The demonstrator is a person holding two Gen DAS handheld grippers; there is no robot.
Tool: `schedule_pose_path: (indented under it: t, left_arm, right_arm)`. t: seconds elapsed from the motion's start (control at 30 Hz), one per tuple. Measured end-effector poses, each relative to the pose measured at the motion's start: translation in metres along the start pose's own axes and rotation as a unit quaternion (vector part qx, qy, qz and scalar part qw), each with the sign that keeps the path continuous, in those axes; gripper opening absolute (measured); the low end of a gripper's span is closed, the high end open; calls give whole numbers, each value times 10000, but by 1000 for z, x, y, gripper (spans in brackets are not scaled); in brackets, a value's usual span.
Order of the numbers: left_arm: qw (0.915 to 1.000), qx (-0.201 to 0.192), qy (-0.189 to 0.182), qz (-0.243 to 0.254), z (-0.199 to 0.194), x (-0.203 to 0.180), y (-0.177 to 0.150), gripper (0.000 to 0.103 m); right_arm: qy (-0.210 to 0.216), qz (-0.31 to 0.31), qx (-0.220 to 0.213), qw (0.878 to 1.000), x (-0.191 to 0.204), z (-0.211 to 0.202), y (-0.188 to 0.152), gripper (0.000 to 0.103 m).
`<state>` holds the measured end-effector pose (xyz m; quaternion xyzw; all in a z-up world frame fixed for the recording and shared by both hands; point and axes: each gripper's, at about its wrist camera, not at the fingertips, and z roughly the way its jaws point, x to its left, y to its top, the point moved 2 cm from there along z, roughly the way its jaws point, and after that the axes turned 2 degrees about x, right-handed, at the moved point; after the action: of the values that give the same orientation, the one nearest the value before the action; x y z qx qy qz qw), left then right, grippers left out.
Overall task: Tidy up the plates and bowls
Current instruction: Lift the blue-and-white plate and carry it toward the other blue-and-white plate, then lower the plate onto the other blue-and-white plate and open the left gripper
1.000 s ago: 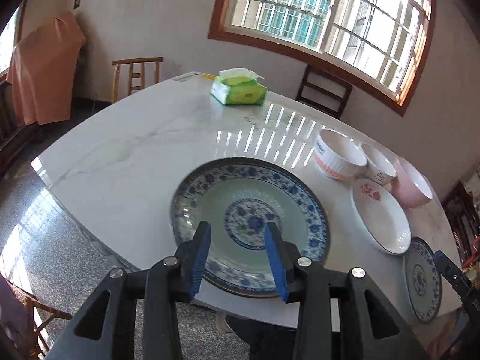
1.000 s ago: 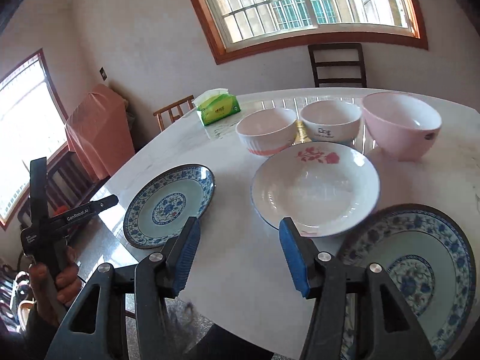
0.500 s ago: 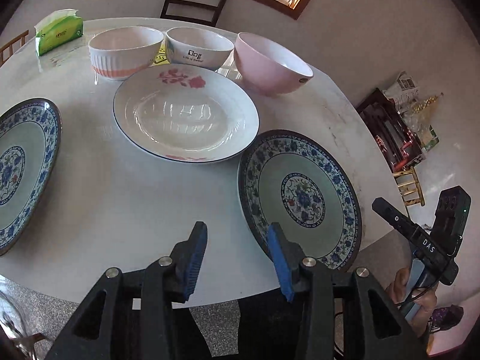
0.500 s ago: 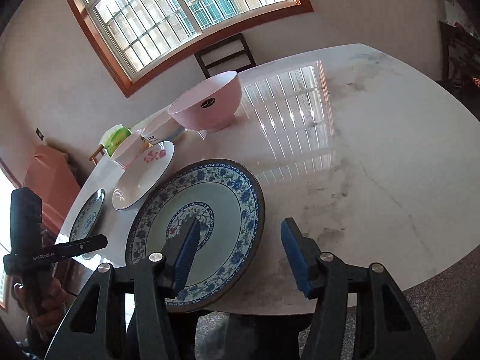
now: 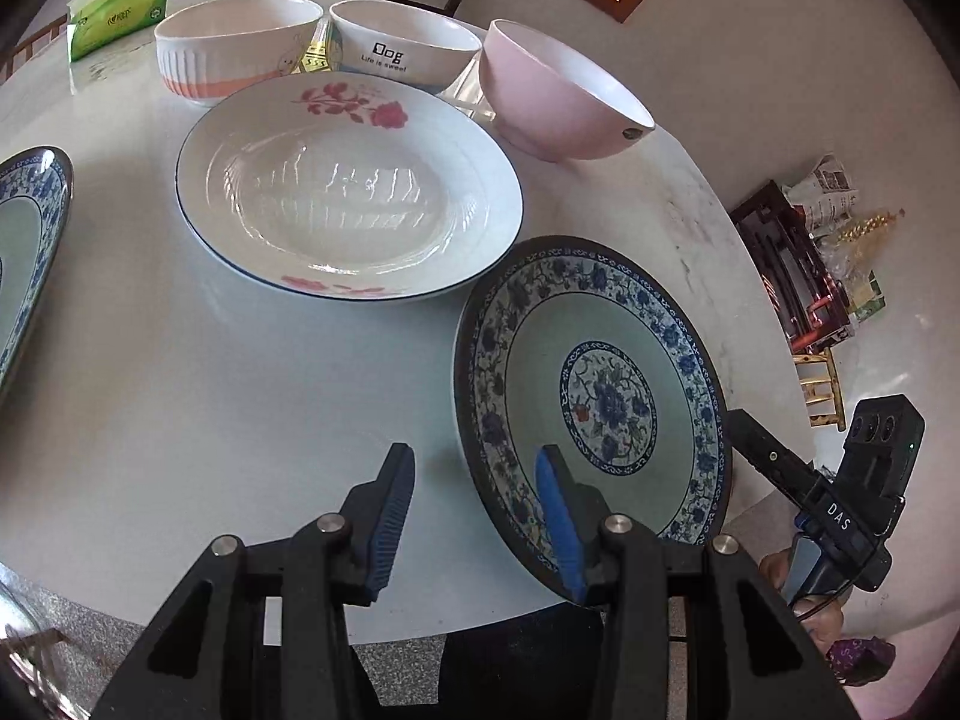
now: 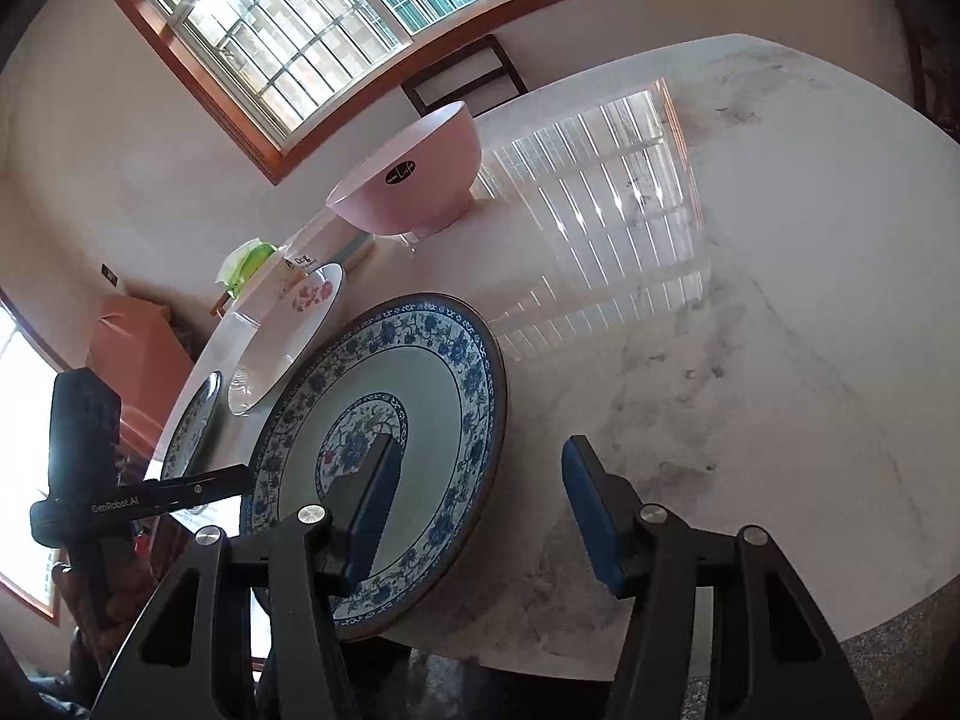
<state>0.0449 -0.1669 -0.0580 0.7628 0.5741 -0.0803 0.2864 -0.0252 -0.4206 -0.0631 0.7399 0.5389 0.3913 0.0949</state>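
The blue plate [image 5: 606, 396] lies at the near edge of the table [image 5: 210, 372]. The left gripper [image 5: 474, 516] stands spread over the plate's left rim, pinching nothing. The right gripper [image 6: 480, 510] stands spread over its right rim, also empty.
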Motion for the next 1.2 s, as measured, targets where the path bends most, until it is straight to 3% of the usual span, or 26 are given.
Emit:
schedule_pose_path:
  t: [0.37,0.4,0.43,0.47,0.53,0.63,0.97,1.2]
  left_arm:
    - [10000,60,39,11,7,-10,0,41]
    - [10000,72,41,30,8,-11,0,38]
    - [9999,137,71,73,10,-12,0,27]
    - [9994,72,275,173,10,-15,-1,24]
    - [9979,-30,524,375,11,-21,-2,23]
    - [9973,-130,594,411,10,-22,-5,23]
    - [9955,-304,666,602,6,-32,-16,23]
    - [9948,-567,694,488,-15,-24,-20,23]
  right_arm:
    - [240,-107,92,9996,4,9,5,52]
    - [244,-146,134,9995,5,11,6,47]
    - [257,-175,179,9994,7,13,5,40]
    - [233,-190,198,9994,7,15,4,37]
    - [3,-329,123,9994,9,14,3,28]
    - [-122,-338,88,9993,4,12,2,17]
    - [-199,-167,-1,9997,2,-5,-13,17]
    - [-34,-274,-3,9996,24,-12,-21,17]
